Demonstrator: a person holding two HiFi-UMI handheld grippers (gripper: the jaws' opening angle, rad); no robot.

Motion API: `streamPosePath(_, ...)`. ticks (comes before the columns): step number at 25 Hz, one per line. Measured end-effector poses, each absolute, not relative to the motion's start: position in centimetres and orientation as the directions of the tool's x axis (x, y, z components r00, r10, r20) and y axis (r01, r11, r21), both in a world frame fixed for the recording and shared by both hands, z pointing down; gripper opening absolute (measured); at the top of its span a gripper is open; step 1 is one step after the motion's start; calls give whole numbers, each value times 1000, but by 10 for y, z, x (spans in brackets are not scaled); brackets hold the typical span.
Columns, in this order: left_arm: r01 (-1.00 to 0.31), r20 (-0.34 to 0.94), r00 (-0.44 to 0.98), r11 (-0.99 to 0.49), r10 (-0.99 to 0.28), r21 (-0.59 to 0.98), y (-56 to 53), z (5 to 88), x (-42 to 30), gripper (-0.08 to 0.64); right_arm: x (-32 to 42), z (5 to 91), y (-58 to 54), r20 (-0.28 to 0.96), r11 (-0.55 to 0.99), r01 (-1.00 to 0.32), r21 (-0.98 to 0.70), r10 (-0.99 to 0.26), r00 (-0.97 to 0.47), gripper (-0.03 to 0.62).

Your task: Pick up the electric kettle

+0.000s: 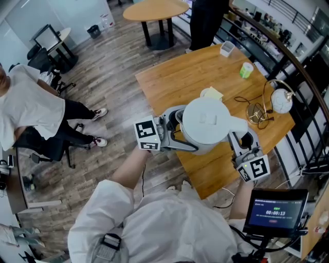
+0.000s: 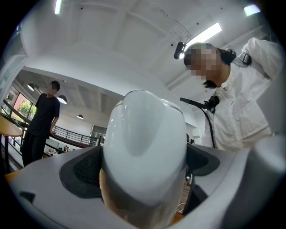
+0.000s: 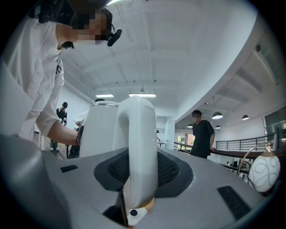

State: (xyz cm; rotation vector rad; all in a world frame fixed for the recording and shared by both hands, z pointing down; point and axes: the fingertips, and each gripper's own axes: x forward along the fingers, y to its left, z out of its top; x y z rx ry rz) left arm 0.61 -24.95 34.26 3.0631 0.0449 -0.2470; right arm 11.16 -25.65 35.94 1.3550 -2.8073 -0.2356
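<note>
**Head view.** The electric kettle (image 1: pixel 205 123), white and lidded, sits between my two grippers over the near part of the wooden table (image 1: pixel 169 77). I cannot tell whether its base touches the tabletop. My left gripper (image 1: pixel 179 132) comes in from the left, with its marker cube (image 1: pixel 147 136) just off the table's left edge. My right gripper (image 1: pixel 240 139) comes in from the near right, and its own cube (image 1: pixel 255 168) lies just off the near edge.

**Left gripper view.** The jaws stand fairly wide and are closed on the kettle's rounded white body (image 2: pixel 143 138). The body fills the gap and meets both dark pads.

**Right gripper view.** The jaws stand narrower and clamp the upright white handle (image 3: pixel 142 134), with a pad pressed on either side. The kettle's body rises just behind the handle, to its left.

**Surroundings.** On the far right of the table stand a green cup (image 1: pixel 247 70) and, farther off, a clear container (image 1: pixel 226 49). A white globe-shaped object (image 1: pixel 281 100) with a loop of wire lies at the right edge. A seated person (image 1: pixel 31 110) is well to the left, a round table (image 1: pixel 156 9) lies beyond, and a small screen (image 1: pixel 275 210) shows at the near right.
</note>
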Motion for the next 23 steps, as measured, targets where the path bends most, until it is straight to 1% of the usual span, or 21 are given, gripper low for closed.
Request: streamPosePath(23, 33, -162, 987, -997, 22, 67, -248, 343, 7, 580, 112, 361, -255, -47, 617, -775, 135, -777, -627, 130)
